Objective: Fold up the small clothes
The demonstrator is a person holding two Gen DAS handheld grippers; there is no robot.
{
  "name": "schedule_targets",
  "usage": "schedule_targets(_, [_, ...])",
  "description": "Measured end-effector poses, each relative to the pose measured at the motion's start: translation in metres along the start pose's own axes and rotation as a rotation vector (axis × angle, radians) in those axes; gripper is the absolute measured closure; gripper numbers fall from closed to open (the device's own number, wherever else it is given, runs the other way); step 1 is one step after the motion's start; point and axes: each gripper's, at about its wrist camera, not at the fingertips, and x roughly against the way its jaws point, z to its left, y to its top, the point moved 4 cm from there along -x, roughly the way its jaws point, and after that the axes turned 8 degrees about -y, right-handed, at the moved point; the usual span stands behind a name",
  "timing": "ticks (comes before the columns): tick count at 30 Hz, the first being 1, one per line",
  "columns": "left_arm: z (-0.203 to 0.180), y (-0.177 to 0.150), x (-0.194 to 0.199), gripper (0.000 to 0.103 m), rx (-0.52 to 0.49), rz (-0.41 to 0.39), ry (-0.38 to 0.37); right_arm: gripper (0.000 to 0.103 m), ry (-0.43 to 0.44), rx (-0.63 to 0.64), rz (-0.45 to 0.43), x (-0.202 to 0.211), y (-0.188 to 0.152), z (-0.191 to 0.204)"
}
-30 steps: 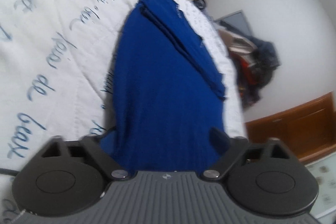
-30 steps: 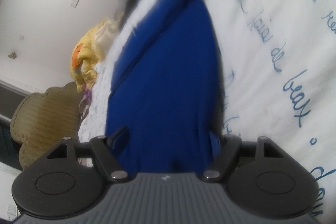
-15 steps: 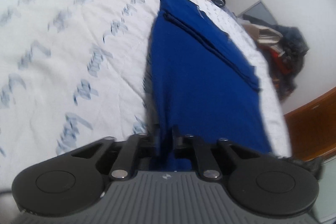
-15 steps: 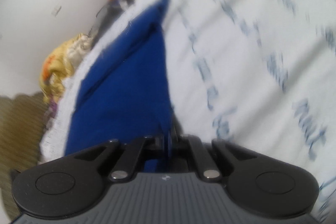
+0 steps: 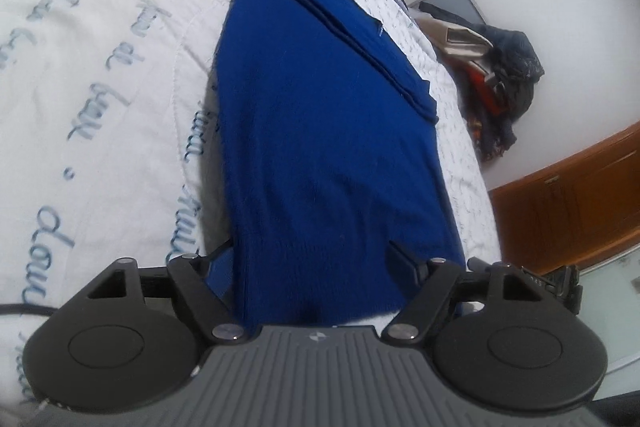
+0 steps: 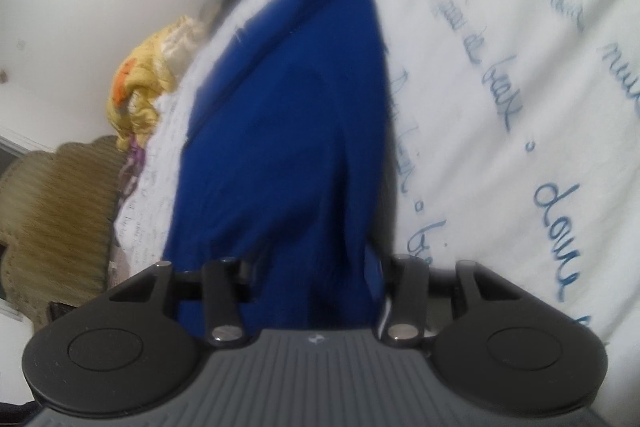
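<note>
A dark blue garment [image 5: 320,115] lies folded lengthwise on a white bedspread [image 5: 100,47] printed with blue script. It also shows in the right wrist view [image 6: 288,131]. My left gripper [image 5: 316,263] is open at the garment's near end, its fingers spread on either side of the cloth. My right gripper [image 6: 316,275] is open too, at the other end of the garment, with the cloth between its spread fingers. Each near edge of the garment is hidden behind the gripper body.
A pile of dark and red clothes [image 5: 500,75] lies past the bed by the wall, beside a brown wooden cabinet [image 5: 572,203]. In the right wrist view a yellow bundle [image 6: 144,83] and a brown wicker chair [image 6: 52,203] stand beyond the bed edge.
Half a second ago both grippers were shut on the blue cloth. Now both have opened and let the cloth go.
</note>
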Motion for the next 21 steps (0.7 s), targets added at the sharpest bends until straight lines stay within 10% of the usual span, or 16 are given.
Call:
schedule_targets(11, [0.01, -0.012, -0.007, 0.024, 0.119, 0.023, -0.16, 0.044, 0.161, -0.144, 0.123, 0.002, -0.024, -0.024])
schedule_targets(13, [0.008, -0.011, -0.01, 0.043, 0.111, 0.033, -0.124, 0.044, 0.188, -0.147, 0.136, -0.006, -0.026, -0.018])
schedule_targets(15, [0.012, -0.01, -0.016, 0.1, 0.123, 0.069, -0.051, 0.045, 0.184, -0.145, 0.123, -0.008, -0.025, -0.014])
schedule_targets(21, [0.021, -0.011, -0.019, 0.094, 0.174, 0.082, -0.061, 0.043, 0.138, -0.141, 0.078, 0.004, -0.02, -0.017])
